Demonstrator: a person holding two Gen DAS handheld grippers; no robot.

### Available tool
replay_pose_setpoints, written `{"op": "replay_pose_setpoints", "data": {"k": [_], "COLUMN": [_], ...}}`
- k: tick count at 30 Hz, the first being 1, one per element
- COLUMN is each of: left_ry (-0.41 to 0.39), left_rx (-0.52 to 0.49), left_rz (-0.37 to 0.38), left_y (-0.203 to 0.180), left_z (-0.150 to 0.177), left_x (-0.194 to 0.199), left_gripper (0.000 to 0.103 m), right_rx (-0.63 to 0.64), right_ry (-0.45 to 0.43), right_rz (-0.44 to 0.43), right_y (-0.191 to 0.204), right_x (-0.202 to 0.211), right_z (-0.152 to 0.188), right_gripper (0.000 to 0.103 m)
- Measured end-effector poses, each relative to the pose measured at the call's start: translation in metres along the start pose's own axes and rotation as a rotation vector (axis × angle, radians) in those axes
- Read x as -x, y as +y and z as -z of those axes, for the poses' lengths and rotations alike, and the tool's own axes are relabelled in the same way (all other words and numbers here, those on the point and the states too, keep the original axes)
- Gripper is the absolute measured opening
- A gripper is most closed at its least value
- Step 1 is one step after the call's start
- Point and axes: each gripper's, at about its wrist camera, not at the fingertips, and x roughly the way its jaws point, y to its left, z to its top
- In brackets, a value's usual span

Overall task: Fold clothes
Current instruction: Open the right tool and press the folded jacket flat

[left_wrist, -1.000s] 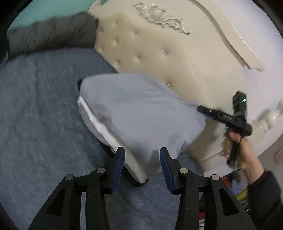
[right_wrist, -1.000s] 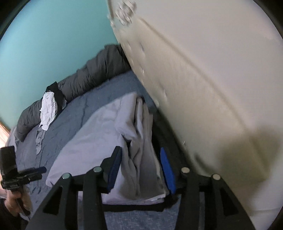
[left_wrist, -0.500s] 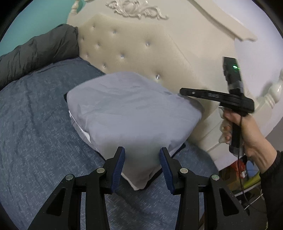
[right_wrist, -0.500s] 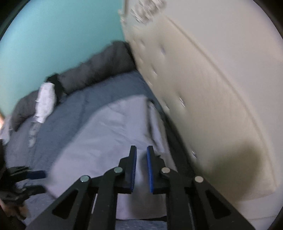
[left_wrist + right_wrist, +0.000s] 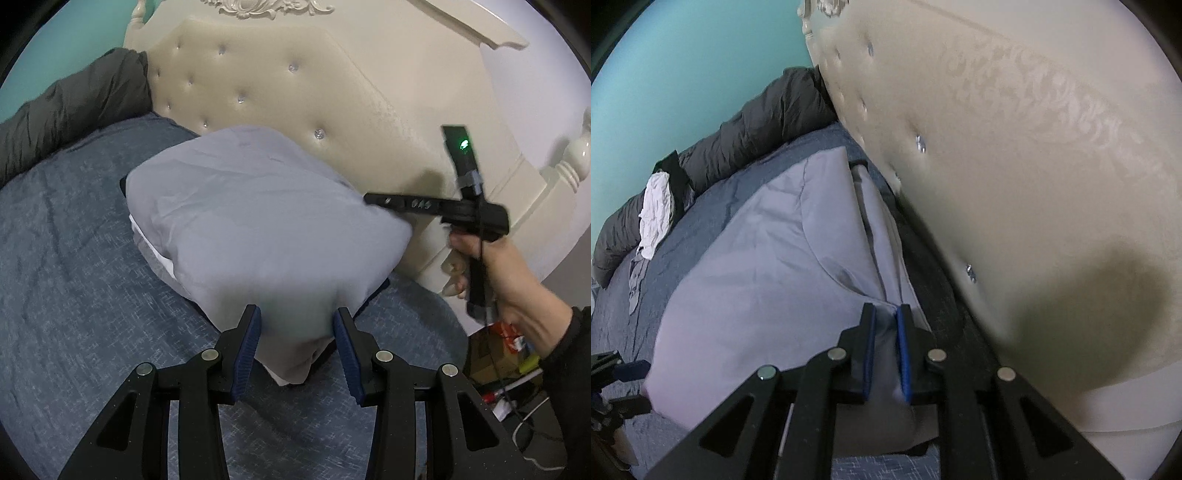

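A folded light grey garment point(image 5: 255, 229) lies on the blue bed cover point(image 5: 66, 266) against the cream headboard, on top of white and dark folded layers. My left gripper point(image 5: 297, 317) is open, its blue pads either side of the garment's near corner. My right gripper point(image 5: 885, 314) is shut on a fold of the grey garment point(image 5: 768, 266) at the edge near the headboard. It also shows in the left wrist view point(image 5: 373, 201), held by a hand at the garment's right side.
The tufted cream headboard point(image 5: 280, 96) stands right behind the stack. A dark grey duvet point(image 5: 70, 103) lies along the teal wall, with white and dark clothes point(image 5: 655, 214) on it. Clutter and cables point(image 5: 509, 373) lie on the floor to the right of the bed.
My right gripper has closed from open onto the garment's edge by the headboard. My left gripper has moved in so the garment's near corner sits between its open pads.
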Motion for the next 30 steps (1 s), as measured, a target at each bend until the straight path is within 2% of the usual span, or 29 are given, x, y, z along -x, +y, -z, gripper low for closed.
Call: {"op": "replay_pose_setpoints", "data": {"k": [3, 4, 6, 9, 12, 14, 17, 20, 30], "left_ry": [0.004, 0.003, 0.001, 0.000, 0.000, 0.000, -0.003, 0.000, 0.019], "left_rx": [0.001, 0.004, 0.008, 0.011, 0.007, 0.002, -0.016, -0.022, -0.033], "left_rz": [-0.015, -0.014, -0.013, -0.016, -0.022, -0.019, -0.031, -0.039, -0.030], "left_y": [0.002, 0.002, 0.003, 0.002, -0.001, -0.003, -0.008, -0.010, -0.011], "left_z": [0.002, 0.002, 0.003, 0.003, 0.003, 0.004, 0.005, 0.006, 0.013], "left_x": [-0.001, 0.000, 0.000, -0.001, -0.003, -0.004, -0.006, -0.007, -0.014], "left_gripper": [0.045, 0.044, 0.044, 0.044, 0.044, 0.044, 0.044, 0.044, 0.044], "right_rx": [-0.021, -0.020, 0.035, 0.132, 0.183, 0.131, 0.057, 0.053, -0.050], "right_ry": [-0.106, -0.137, -0.164, -0.146, -0.083, -0.050, -0.050, -0.043, -0.066], "right_rz": [-0.017, -0.047, -0.073, -0.071, -0.029, -0.021, -0.033, -0.019, -0.083], "right_y": [0.002, 0.004, 0.013, 0.030, 0.033, 0.019, 0.006, 0.009, -0.009], "right_x": [0.025, 0.034, 0.043, 0.046, 0.029, 0.019, 0.006, -0.003, -0.011], "right_z": [-0.003, -0.005, -0.007, 0.003, 0.015, 0.023, 0.029, 0.038, 0.053], "right_gripper": [0.011, 0.011, 0.011, 0.011, 0.011, 0.007, 0.004, 0.004, 0.003]}}
